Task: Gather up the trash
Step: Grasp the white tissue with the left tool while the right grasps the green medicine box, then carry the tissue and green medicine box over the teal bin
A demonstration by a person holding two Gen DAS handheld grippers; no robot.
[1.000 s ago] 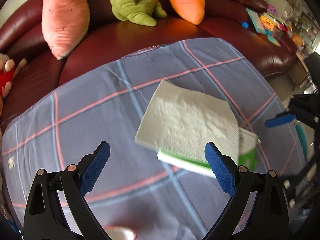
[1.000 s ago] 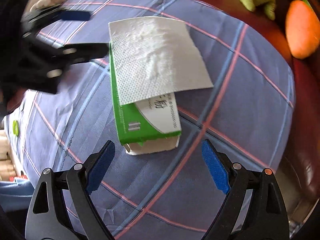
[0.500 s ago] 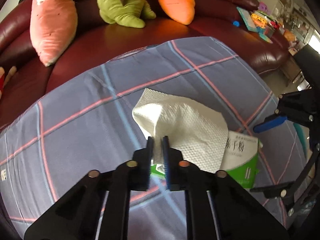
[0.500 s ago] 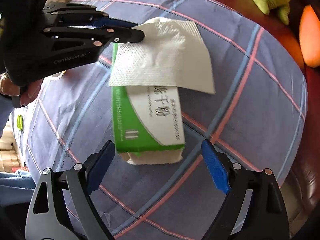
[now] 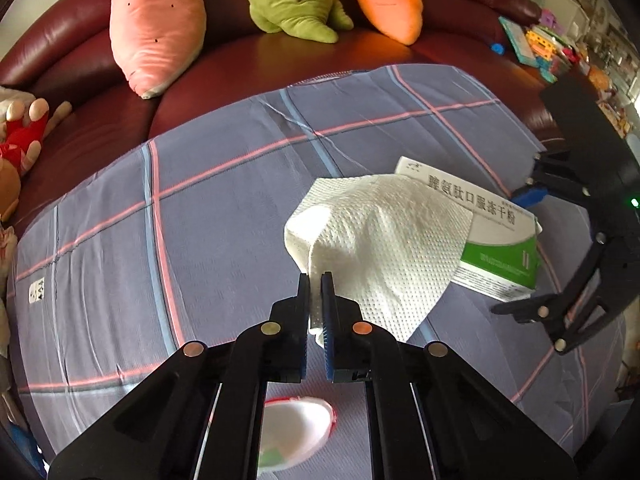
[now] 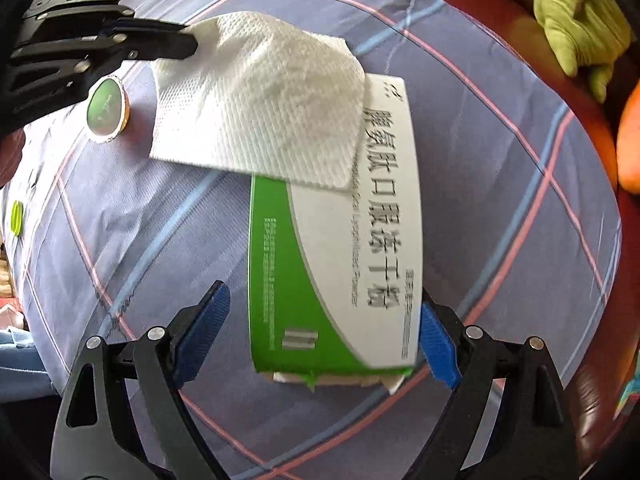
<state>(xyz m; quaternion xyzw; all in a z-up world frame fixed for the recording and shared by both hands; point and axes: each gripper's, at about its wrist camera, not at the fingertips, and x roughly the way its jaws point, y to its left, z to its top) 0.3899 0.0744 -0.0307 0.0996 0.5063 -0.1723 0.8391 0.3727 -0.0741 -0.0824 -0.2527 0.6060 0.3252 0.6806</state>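
My left gripper is shut on a corner of a white paper towel and holds it lifted above the plaid cloth; the towel's far edge still drapes over a green and white carton. In the right wrist view the towel hangs from the left gripper over the top of the carton. My right gripper is open, its blue pads on either side of the carton's near end.
The blue-grey plaid cloth covers the table. A white cup with a red rim sits under my left gripper. A round green lid lies by the towel. A maroon sofa with plush toys stands behind.
My left gripper has lifted and pulled the towel back, uncovering more of the carton. My right gripper has moved forward so that its open fingers straddle the carton's near end.
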